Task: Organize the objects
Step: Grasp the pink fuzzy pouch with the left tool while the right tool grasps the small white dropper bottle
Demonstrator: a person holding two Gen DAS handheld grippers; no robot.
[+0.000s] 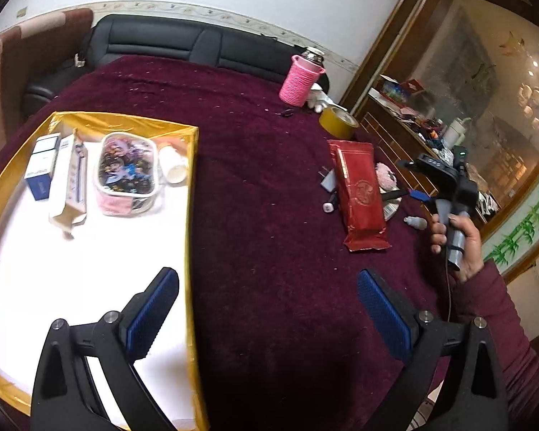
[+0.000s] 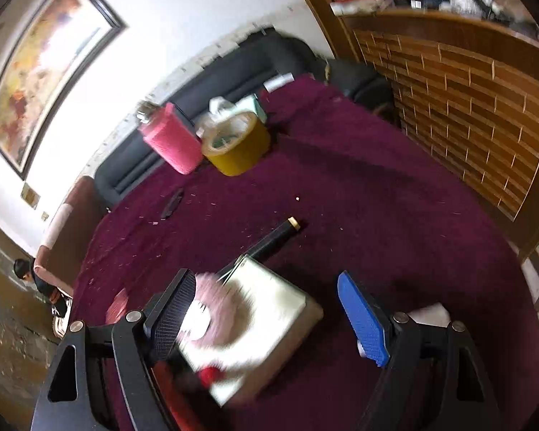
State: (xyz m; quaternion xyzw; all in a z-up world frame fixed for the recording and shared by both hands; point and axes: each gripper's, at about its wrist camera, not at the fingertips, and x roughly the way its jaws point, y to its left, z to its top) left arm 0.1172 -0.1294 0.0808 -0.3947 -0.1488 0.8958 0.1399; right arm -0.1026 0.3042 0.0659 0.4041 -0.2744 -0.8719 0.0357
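Note:
A gold-rimmed white tray (image 1: 192, 194) lies at the left and holds a blue-and-white box (image 1: 41, 167), a white carton (image 1: 70, 186), a clear cartoon-print pouch (image 1: 127, 174) and a white bottle (image 1: 172, 165). My left gripper (image 1: 269, 316) is open over the tray's right rim, with nothing between its pads. A red packet (image 1: 361, 194) lies on the maroon cloth. My right gripper (image 2: 269, 318) is open above a blurred white flat box (image 2: 280, 309) and a pink fluffy item (image 2: 217, 301). It touches neither.
A pink knitted flask (image 2: 170, 140) and a yellow tape roll (image 2: 237, 143) stand at the far edge. A black stick with a gold tip (image 2: 276, 235) lies ahead of the right gripper. A plug (image 1: 328, 179) and a small white bottle (image 1: 415, 222) flank the red packet. A wooden counter (image 2: 467, 107) stands to the right.

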